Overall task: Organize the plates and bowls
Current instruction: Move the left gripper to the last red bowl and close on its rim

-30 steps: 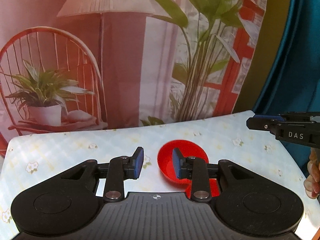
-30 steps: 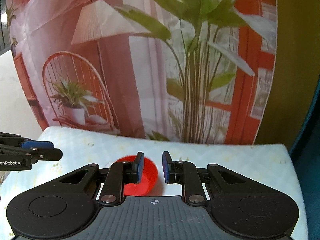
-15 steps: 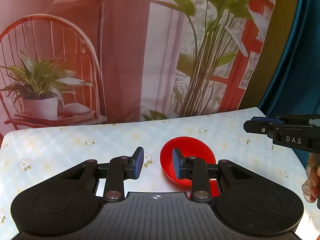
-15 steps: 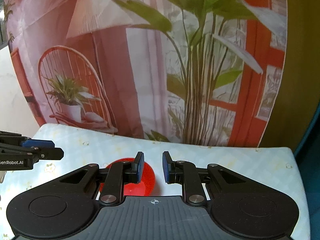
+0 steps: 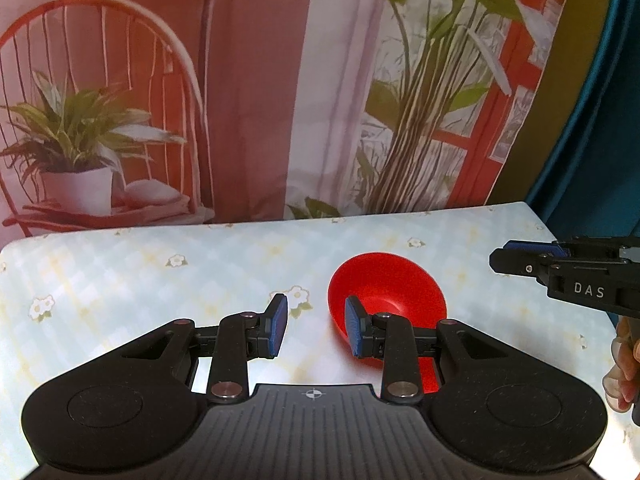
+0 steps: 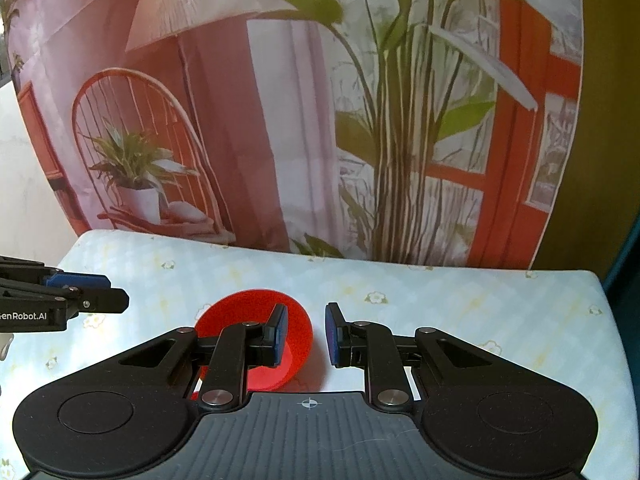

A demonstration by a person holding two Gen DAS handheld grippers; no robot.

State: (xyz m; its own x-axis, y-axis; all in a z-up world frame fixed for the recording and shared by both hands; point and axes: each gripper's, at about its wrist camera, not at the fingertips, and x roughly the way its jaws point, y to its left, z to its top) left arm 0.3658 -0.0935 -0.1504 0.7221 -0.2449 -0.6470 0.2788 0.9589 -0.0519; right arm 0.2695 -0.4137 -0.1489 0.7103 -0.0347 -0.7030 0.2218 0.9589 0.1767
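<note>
A red bowl point(image 5: 394, 284) stands on the flowered tablecloth point(image 5: 160, 280), right of the middle. My left gripper point(image 5: 316, 330) hovers near its left rim, open; its right finger point(image 5: 354, 332) overlaps the rim in the picture and nothing is pressed between the pads. In the right wrist view the red bowl point(image 6: 240, 308) lies behind my right gripper point(image 6: 306, 334), whose jaws stand narrowly apart and open, with the bowl's right rim showing in the gap. More red shows below the bowl point(image 5: 430, 376), mostly hidden by the gripper body. Each gripper shows in the other's view: the right gripper point(image 5: 520, 260), the left gripper point(image 6: 96, 300).
A printed backdrop point(image 5: 240, 100) of a chair and plants hangs right behind the table's far edge. A teal curtain point(image 5: 600, 120) hangs at the right. A person's hand point(image 5: 624, 360) holds the right gripper near the table's right edge point(image 6: 600, 300).
Both grippers have sunk toward the table and tipped downward, so the bowl looks larger and more tablecloth shows. The jaws of both kept their gaps. The bowl has not moved.
</note>
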